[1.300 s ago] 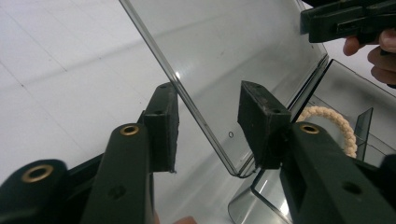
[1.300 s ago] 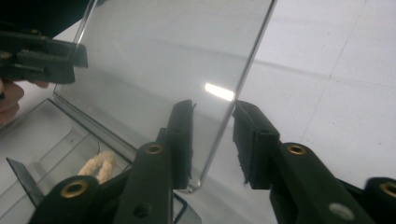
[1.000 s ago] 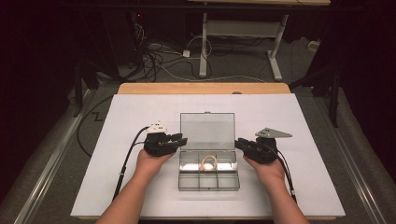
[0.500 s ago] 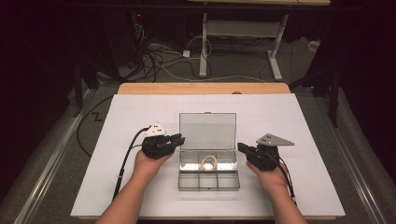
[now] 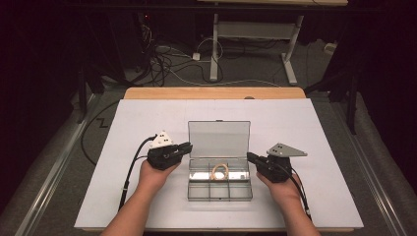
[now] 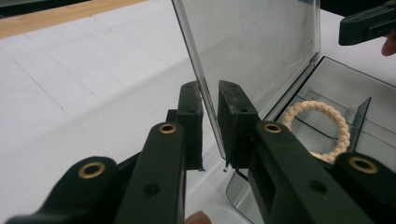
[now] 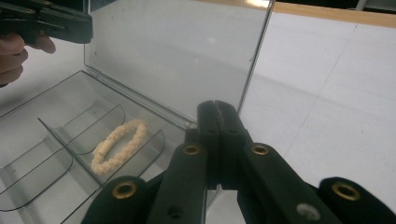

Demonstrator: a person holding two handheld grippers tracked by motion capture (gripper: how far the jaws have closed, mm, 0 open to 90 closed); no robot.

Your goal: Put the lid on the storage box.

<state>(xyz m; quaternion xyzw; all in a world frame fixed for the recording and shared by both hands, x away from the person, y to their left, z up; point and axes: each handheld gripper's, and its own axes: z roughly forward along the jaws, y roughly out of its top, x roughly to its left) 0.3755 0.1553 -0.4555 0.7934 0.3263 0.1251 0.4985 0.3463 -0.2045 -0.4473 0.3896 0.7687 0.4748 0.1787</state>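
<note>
At box lid (image 6: 252, 51) edge: left gripper (image 6: 211, 100) closing, lid between; right gripper (image 7: 217, 116) clenched empty.

the left gripper (image 6: 210, 126) straddles the edge of the upright clear lid (image 6: 252, 51), its jaws just closing on it; a beaded ring (image 6: 320, 128) lies in the box (image 6: 355, 93).

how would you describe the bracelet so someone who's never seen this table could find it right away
Start at the white table and find the clear plastic box between the person's two hands, its lid standing open. The bracelet lies in a compartment in the row next to the lid's hinge. It is a cream beaded ring, the one item seen in the see-through compartments.
</note>
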